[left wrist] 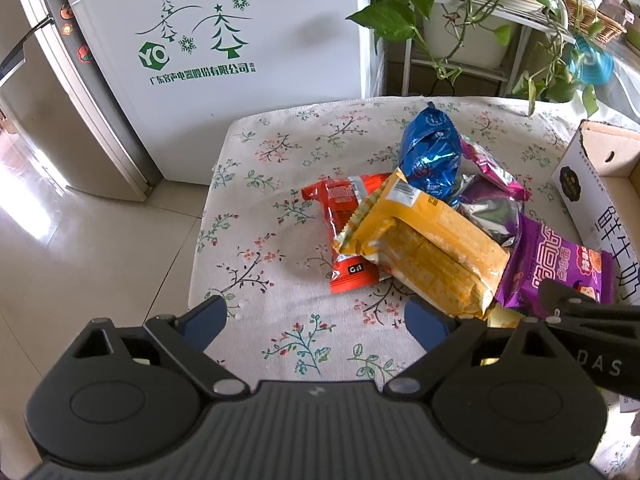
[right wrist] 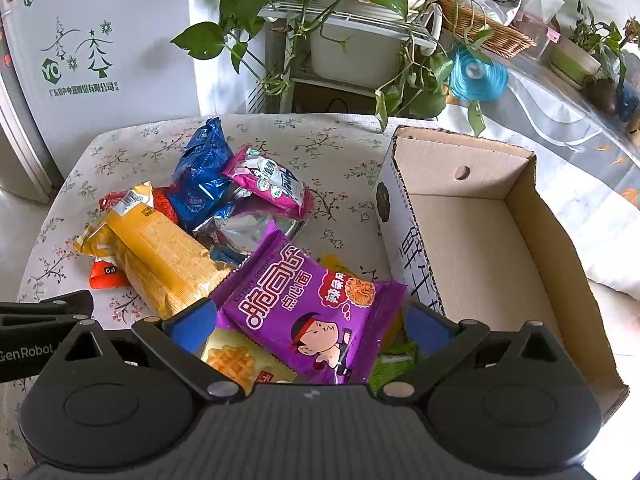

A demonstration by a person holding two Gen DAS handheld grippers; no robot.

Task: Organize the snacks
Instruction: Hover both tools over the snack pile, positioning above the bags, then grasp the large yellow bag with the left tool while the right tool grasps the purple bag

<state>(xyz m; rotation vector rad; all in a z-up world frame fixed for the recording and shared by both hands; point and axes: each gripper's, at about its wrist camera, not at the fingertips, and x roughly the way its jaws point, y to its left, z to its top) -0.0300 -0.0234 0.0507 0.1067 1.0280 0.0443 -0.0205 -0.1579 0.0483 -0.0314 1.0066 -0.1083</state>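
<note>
A pile of snack packets lies on a floral tablecloth: a yellow cracker pack over a red packet, a blue foil bag, a pink packet, a silver bag and a purple noodle packet. My left gripper is open and empty above the cloth, just in front of the yellow pack. My right gripper is open, its fingers either side of the purple noodle packet; a waffle packet and a green packet lie beneath. An open cardboard box stands to the right, empty.
A white fridge stands behind the table's left corner. A plant stand with trailing leaves is behind the table. A wicker basket and blue ribbon spool sit on a ledge at the back right. Tiled floor is to the left.
</note>
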